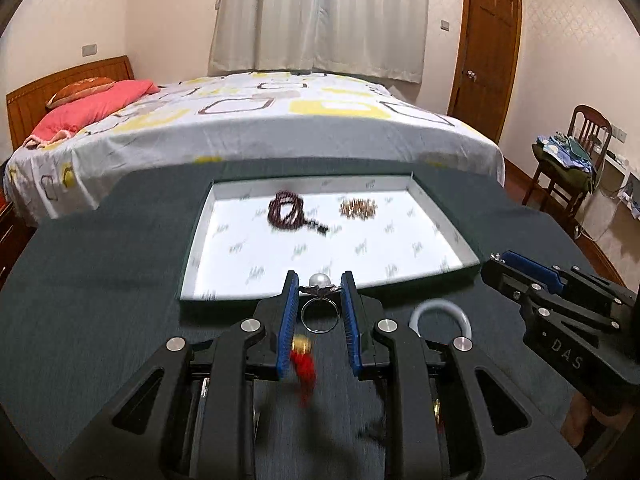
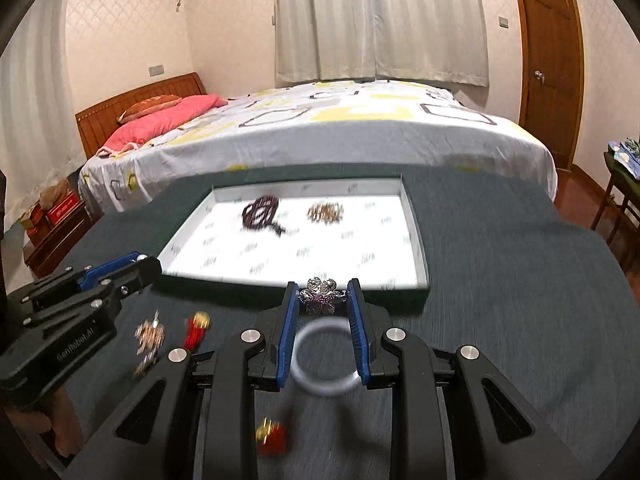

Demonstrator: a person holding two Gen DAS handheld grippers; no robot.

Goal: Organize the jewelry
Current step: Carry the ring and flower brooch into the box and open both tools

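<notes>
Nearest the left wrist camera, a red tassel charm (image 1: pixel 303 364) lies blurred on the dark table (image 1: pixel 100 280) under the left gripper (image 1: pixel 319 300), whose blue pads are clamped on a pearl ring (image 1: pixel 319 304), band hanging down and pearl on top. The white tray (image 1: pixel 444 216) lies straight ahead just past the fingertips, already holding dark beads (image 1: pixel 286 210) and a gold cluster (image 1: pixel 357 207). A white bangle (image 1: pixel 440 314) sits half hidden behind the right finger. In the right wrist view another red charm (image 2: pixel 272 434) is closest (too smeared to read), and the right gripper (image 2: pixel 323 300) is clamped on a flower brooch (image 2: pixel 320 295), above the bangle (image 2: pixel 326 360). The tray's near wall (image 2: pixel 416 280) is directly ahead; both hands look about equally near it. A gold trinket (image 2: pixel 149 340) stays indistinct.
</notes>
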